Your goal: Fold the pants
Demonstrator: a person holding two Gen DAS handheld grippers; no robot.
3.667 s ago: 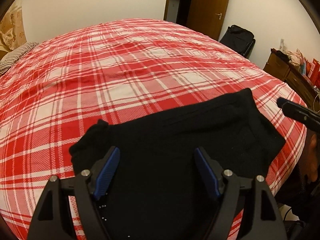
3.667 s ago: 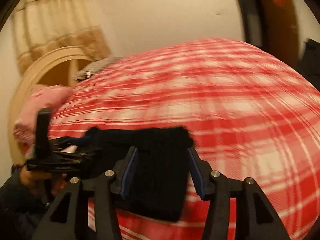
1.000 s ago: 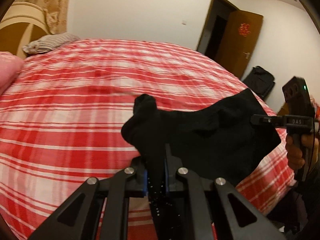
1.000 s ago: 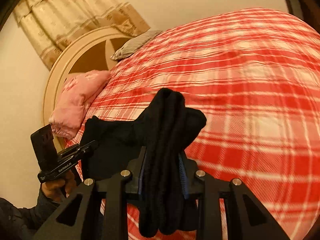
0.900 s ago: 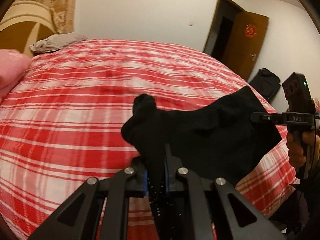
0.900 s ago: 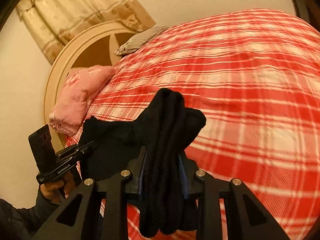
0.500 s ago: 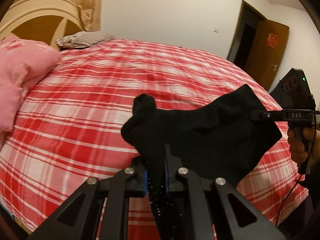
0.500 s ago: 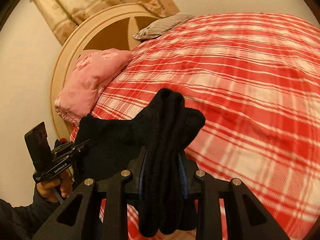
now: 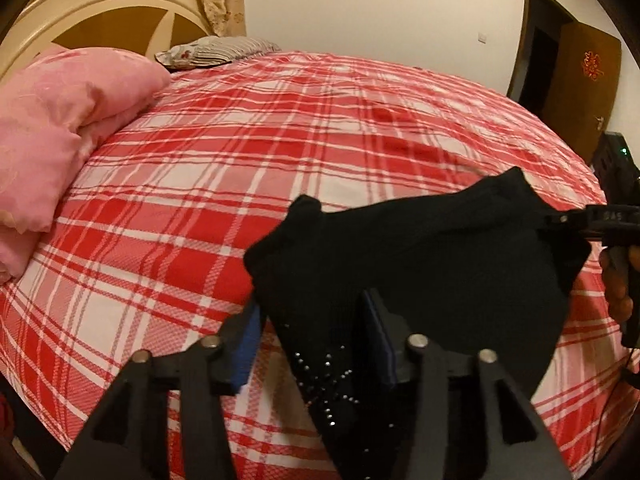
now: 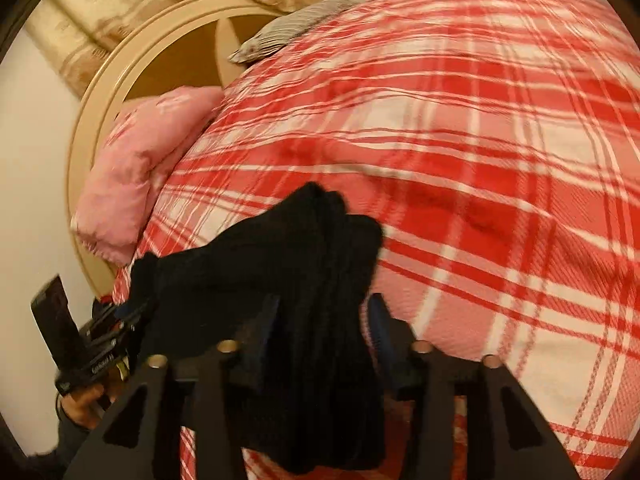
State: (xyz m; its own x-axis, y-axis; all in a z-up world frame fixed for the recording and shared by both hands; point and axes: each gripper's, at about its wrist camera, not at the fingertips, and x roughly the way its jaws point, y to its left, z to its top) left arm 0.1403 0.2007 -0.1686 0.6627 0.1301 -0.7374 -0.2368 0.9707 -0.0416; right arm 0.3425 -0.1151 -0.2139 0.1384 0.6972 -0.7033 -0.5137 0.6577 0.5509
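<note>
pants (image 9: 440, 264) bunched black, at near edge of plaid bed (image 9: 320, 140) | left gripper (image 9: 316, 344) parted, cloth loose between | right gripper (image 10: 324, 336) parted too | advice: back straight out, avoid snagging the fold

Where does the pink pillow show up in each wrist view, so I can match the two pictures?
Left wrist view: pink pillow at the far left edge, beside the cream headboard.
Right wrist view: pink pillow left of centre, against the headboard's curved rim.
Shared landmark: the striped pillow at the bed's head.
</note>
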